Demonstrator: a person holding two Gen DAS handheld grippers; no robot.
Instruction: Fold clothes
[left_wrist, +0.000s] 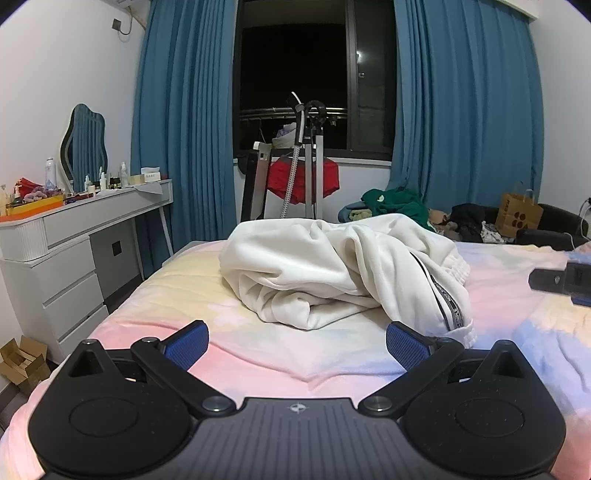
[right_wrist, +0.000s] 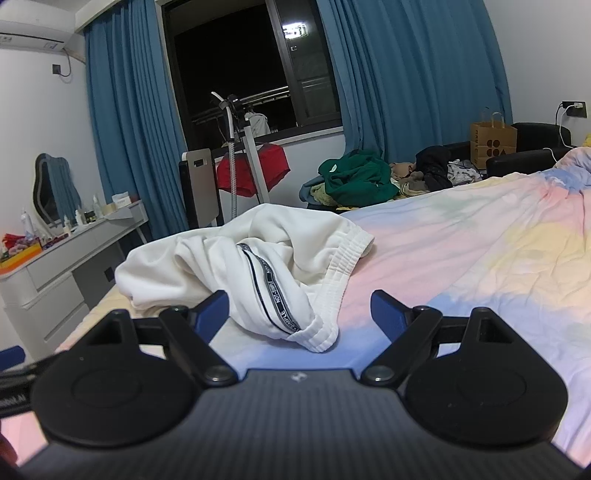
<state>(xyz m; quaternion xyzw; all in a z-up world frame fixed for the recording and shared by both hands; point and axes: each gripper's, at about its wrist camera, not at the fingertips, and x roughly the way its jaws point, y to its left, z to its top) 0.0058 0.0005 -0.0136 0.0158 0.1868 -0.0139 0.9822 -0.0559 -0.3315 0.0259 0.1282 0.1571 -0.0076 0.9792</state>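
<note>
A crumpled white garment (left_wrist: 332, 269) with a black-and-white side stripe and ribbed cuff lies in a heap on the pastel bedspread (left_wrist: 280, 354). My left gripper (left_wrist: 297, 341) is open and empty, just short of the heap. In the right wrist view the same garment (right_wrist: 258, 266) lies ahead and to the left, its striped cuff end between my fingers. My right gripper (right_wrist: 299, 308) is open and empty over the bedspread (right_wrist: 461, 258). The right gripper's tip also shows in the left wrist view (left_wrist: 561, 282), right of the garment.
A grey dresser (left_wrist: 66, 251) with bottles and a mirror stands left of the bed. A garment steamer (left_wrist: 306, 158) with a red cloth stands by the window. A pile of green and dark clothes (right_wrist: 358, 181) and a paper bag (right_wrist: 491, 140) lie beyond the bed.
</note>
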